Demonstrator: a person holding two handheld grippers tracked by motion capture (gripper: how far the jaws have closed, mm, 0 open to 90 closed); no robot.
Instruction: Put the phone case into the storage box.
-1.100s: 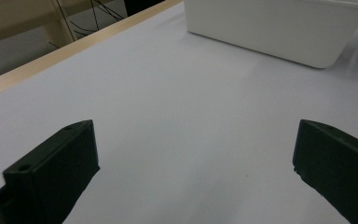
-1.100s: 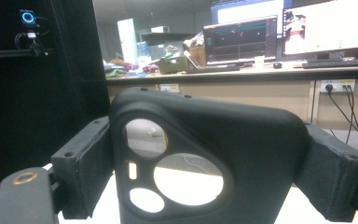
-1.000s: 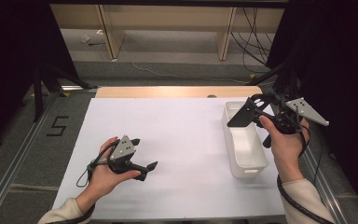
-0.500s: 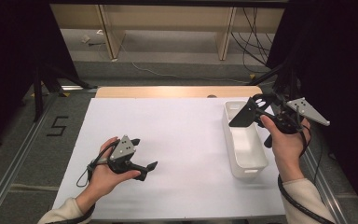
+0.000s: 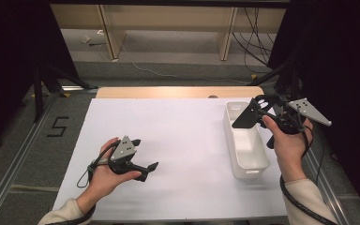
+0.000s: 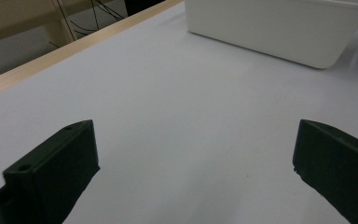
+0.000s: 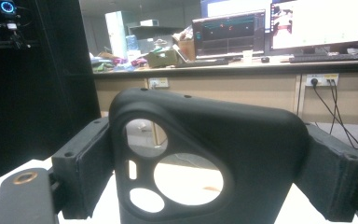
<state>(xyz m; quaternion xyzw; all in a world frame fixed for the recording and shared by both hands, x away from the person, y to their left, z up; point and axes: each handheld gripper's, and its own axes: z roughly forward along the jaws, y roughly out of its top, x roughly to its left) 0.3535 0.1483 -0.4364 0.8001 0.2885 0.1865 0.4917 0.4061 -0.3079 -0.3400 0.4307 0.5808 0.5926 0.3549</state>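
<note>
I have the black plate with round holes [image 7: 205, 154] clamped between my right gripper [image 5: 255, 112] jaws, raised over the white bin [image 5: 248, 145] at the table's right, while my left gripper [image 5: 143, 161] rests low, jaws apart and empty.

Grey floor [image 5: 23, 154] around table, metal rails along both sides — "5" marker [image 5: 57, 126] on floor at left. Black curtains [image 5: 337, 56] l. & r. of work area. Beyond table's far edge: light wood shelf frame [image 5: 168, 23] w/ upright posts, cables [image 5: 253, 28] trailing on floor. Right gripper view: long wooden desk [image 7: 242, 70] across room w/ lit monitors [image 7: 284, 25], keyboard, clutter — wall sockets [image 7: 320, 80] below. Lighting even, indoor.
</note>
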